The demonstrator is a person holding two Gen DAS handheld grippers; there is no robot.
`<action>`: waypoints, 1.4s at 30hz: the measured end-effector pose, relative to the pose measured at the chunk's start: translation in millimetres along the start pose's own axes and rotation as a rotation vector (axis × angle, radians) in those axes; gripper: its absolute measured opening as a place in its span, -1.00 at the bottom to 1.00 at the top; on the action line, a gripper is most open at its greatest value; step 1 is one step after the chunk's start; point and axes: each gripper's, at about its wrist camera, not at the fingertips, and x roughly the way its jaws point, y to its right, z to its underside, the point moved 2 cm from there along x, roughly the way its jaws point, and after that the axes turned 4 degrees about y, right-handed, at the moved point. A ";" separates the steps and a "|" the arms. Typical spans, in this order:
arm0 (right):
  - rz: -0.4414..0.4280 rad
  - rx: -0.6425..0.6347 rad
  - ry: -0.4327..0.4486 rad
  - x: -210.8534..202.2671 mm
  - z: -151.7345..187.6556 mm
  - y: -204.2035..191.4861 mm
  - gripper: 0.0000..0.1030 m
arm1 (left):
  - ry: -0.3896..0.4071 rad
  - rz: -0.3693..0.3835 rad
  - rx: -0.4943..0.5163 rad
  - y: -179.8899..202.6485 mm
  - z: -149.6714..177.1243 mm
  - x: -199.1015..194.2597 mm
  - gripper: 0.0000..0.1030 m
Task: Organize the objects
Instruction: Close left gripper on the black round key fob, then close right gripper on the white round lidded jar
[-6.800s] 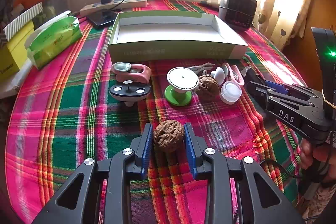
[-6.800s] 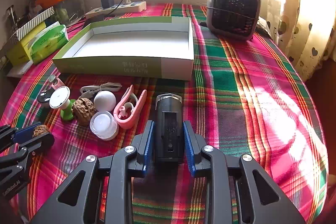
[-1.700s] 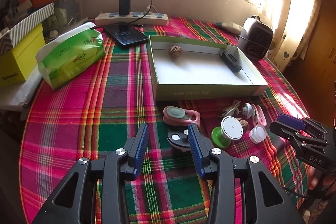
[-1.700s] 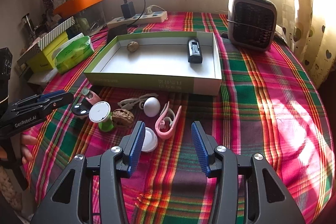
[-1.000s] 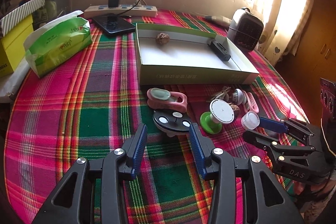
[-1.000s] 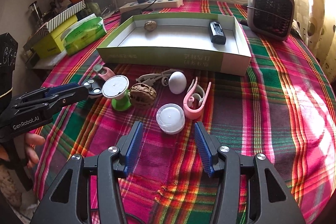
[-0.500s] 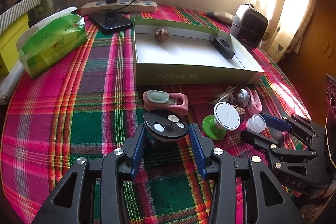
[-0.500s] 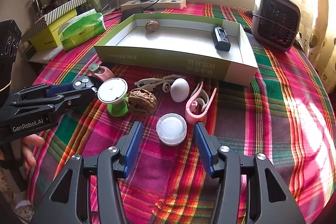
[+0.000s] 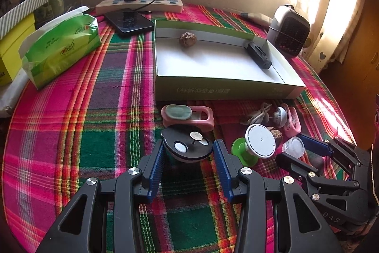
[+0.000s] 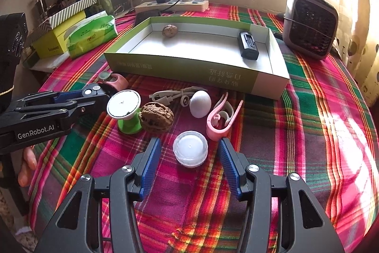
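Observation:
A green-walled white box (image 9: 227, 87) (image 10: 180, 70) holds a walnut (image 9: 187, 39) (image 10: 169, 30) and a black device (image 9: 258, 55) (image 10: 247, 45). My left gripper (image 9: 189, 147) is open, its jaws on either side of a black disc (image 9: 187, 142) with silver buttons, which also shows in the right wrist view (image 10: 91, 91). My right gripper (image 10: 189, 146) is open around a small white jar (image 10: 190, 151) (image 9: 293, 146). Loose on the cloth lie a green-stemmed white disc (image 10: 124, 108), a second walnut (image 10: 156, 116), a white egg (image 10: 200, 103), a pink clip (image 10: 221, 117), a cable (image 10: 170, 95) and a pink holder (image 9: 187, 114).
A green tissue pack (image 9: 61, 49), a yellow box (image 9: 9, 49), a phone (image 9: 129, 21) and a power strip (image 9: 139, 6) lie at the back left. A small grey heater (image 10: 310, 24) stands at the back right. The round table's edge curves close on both sides.
Both grippers have moved forward and lower. The black disc now sits between my left jaws and the white jar between my right jaws.

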 end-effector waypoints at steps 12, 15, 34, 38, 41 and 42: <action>0.016 0.010 0.004 -1.3 0.5 3.2 -0.18 | 0.005 -0.029 -0.048 -6.2 -0.9 0.0 -0.50; 0.018 0.016 0.005 -1.7 0.8 4.7 -0.24 | 0.007 -0.017 -0.061 -9.3 -0.6 -1.0 -0.51; 0.029 0.021 0.009 -4.2 2.3 3.4 -0.43 | 0.010 -0.020 -0.058 -9.1 1.9 -3.0 -0.52; 0.023 0.023 0.012 -5.4 2.9 2.8 -0.43 | 0.011 -0.027 -0.054 -9.5 2.7 -4.5 -0.52; 0.021 0.022 0.016 -6.8 3.5 1.8 -0.43 | 0.018 -0.027 -0.053 -10.9 3.3 -7.5 -0.52; 0.021 0.021 0.016 -6.9 3.5 1.5 -0.43 | 0.019 -0.026 -0.053 -11.3 3.3 -8.5 -0.52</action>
